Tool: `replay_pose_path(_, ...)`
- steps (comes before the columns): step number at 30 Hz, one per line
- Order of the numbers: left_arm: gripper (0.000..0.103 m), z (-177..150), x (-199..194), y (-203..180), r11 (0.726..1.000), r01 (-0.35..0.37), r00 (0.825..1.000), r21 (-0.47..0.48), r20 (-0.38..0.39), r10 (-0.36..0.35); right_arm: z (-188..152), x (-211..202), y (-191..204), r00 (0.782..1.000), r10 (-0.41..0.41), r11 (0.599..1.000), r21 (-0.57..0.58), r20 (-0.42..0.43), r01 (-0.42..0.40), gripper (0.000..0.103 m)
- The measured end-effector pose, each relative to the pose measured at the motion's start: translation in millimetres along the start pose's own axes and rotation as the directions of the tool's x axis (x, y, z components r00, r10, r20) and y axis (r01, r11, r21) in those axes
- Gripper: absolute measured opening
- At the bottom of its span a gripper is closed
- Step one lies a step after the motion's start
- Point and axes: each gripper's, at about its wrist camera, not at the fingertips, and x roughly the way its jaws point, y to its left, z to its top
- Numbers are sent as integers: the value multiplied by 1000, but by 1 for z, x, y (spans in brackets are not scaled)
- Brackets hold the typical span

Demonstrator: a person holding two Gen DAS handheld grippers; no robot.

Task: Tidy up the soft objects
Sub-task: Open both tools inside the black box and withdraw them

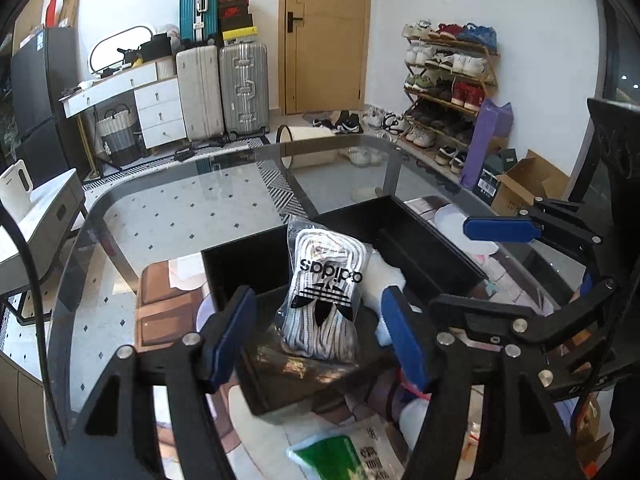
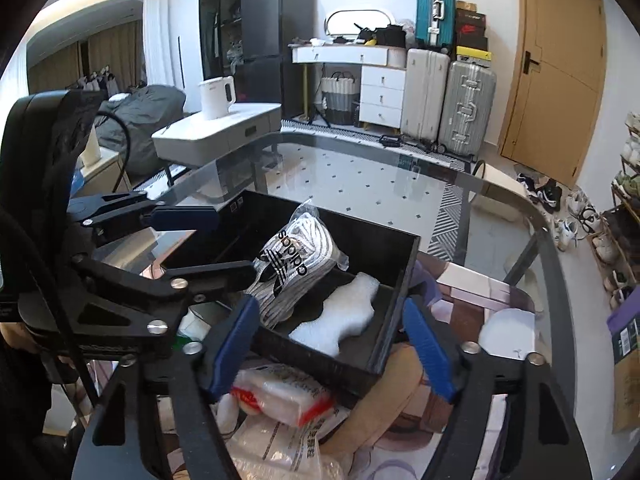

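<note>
A clear Adidas bag of white laces point(image 1: 324, 294) point(image 2: 294, 268) leans inside a black open box point(image 1: 424, 256) point(image 2: 400, 280) on the glass table. A white foam piece point(image 2: 340, 316) point(image 1: 384, 276) lies in the box beside it. My left gripper point(image 1: 320, 336) is open, its fingers on either side of the bag, near the box's front wall. My right gripper point(image 2: 332, 344) is open and empty over the box's near corner. The right gripper also shows in the left wrist view point(image 1: 440, 264), and the left gripper in the right wrist view point(image 2: 224, 240).
Plastic packets lie on the table in front of the box: a green-and-white one point(image 1: 344, 454), a red-and-white one point(image 2: 280, 394) and a printed one point(image 2: 288, 440). The glass table's rim point(image 1: 168, 184) curves around. Suitcases, a shoe rack and a dresser stand beyond.
</note>
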Motion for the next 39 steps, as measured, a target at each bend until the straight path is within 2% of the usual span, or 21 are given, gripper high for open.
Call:
replay_pose_path(2,91,-2,-9,2,1000,-25,999,-13,20,25,-3,-9,-2,1000,5,1000,27,18,-5,90)
replay_pose_path(4,95,-6,-16,5,999,-45,998,-29,41,47,-7,-18,-3,999,10,998,56,37,-12,102)
replay_pose_path(7,103,-13,-26,11,998,-34,998,-60,55,37,-15,-35,-4,997,10,996,91,73,-17,102)
replay_pose_path(22,103,-52,-65,21,987,-89,992,-136,77,100,-64,-67,-5,997,-11,984,177,73,-2,102)
replay_pose_path(31,103,-71,-70,20,983,-105,992,-149,57,114,-83,-71,0,998,-9,983,183,59,-2,102)
replay_pose_path(39,103,-82,-68,15,983,-112,992,-144,45,119,-91,-68,10,1000,-11,993,117,19,9,102)
